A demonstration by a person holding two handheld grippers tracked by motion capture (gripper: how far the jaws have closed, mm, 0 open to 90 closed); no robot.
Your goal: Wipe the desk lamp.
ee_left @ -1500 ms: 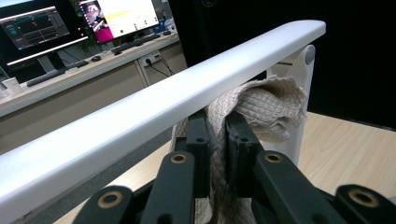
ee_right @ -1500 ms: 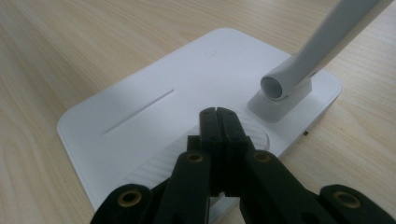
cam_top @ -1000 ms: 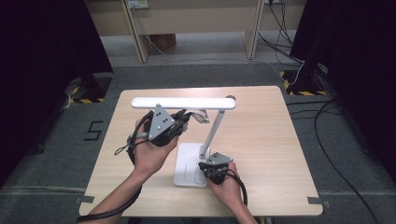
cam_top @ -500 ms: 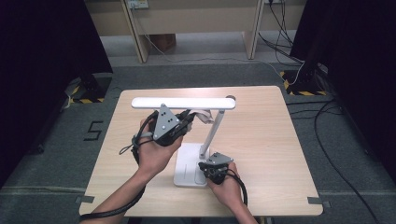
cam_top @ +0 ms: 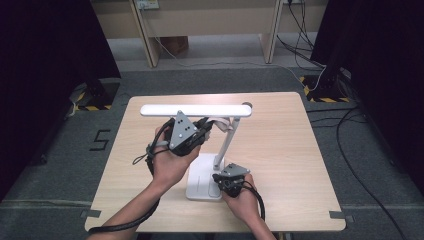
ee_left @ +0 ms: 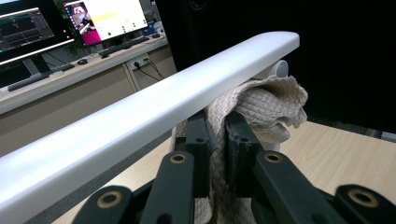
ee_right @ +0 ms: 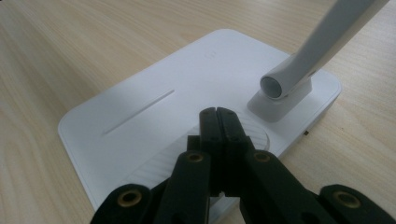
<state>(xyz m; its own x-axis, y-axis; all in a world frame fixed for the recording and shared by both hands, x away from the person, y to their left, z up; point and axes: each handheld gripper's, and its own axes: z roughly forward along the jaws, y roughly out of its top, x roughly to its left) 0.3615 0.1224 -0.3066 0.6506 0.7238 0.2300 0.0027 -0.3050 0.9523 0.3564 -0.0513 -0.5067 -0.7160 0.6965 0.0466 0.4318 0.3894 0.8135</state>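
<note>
Pressure sits nearest me: my right gripper [cam_top: 220, 181] has its jaws closed together with nothing between them, tips resting on the white lamp base [ee_right: 154, 116], just short of the socket where the slanted stem [ee_right: 322, 42] plugs in. From above, that hand is at the base's near right corner on the wooden table [cam_top: 300, 165].

Farther out, my left gripper [cam_top: 204, 131] is clamped on a beige quilted cloth [ee_left: 261, 105], the fabric pinched between the black jaws and bunched up against the underside of the long white lamp head [ee_left: 154, 112], close to its hinge end. The head runs level across the table's far half.

My read is that I am wiping the head while pinning the lamp down. The risks I see: the right tips only press, so a strong sideways stroke with the cloth could make the base skid or tip off its footing. Pushing up too hard near the hinge may fold the head out of position. The cloth is held by a narrow fold, so dragging it could pull it free.
</note>
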